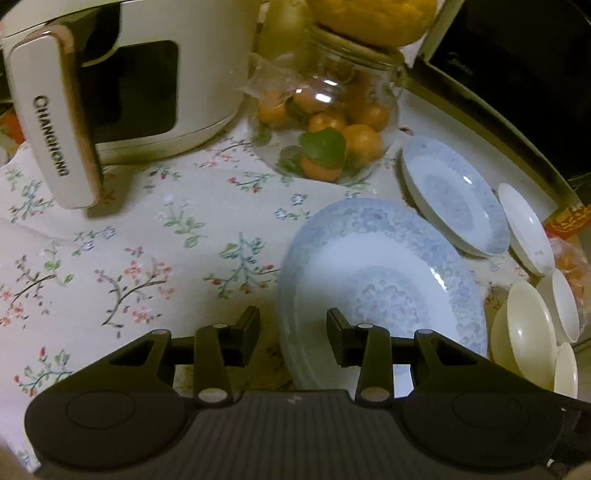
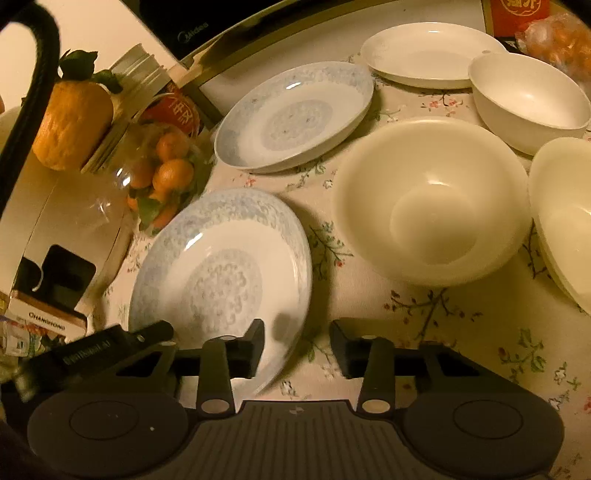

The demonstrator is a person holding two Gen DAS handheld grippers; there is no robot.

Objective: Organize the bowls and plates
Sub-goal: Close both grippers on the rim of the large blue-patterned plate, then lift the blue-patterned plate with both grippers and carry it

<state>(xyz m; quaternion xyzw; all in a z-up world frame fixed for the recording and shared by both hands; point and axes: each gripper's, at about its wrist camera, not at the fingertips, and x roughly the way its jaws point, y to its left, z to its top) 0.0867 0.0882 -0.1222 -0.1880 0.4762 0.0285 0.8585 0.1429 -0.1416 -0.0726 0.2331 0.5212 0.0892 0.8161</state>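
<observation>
A large blue-patterned plate point(image 1: 384, 273) point(image 2: 221, 269) lies on the floral tablecloth. My left gripper point(image 1: 293, 339) is open, its fingers straddling the plate's near left rim without closing on it. My right gripper point(image 2: 297, 345) is open at the same plate's right rim; its left finger point(image 2: 251, 347) is over the plate. A second blue plate point(image 1: 454, 199) point(image 2: 291, 114) sits behind. A white plate point(image 1: 524, 229) point(image 2: 428, 55) and three cream bowls, one large point(image 2: 432, 199) point(image 1: 524, 328), one at the back point(image 2: 528, 99), one at the right edge point(image 2: 565, 218), stand to the right.
A white Changhong appliance point(image 1: 122, 92) stands at the left. A glass jar of oranges point(image 1: 325, 122) point(image 2: 162, 173) sits beside the plates. A black microwave point(image 1: 517, 74) and a red packet point(image 2: 517, 14) are at the back.
</observation>
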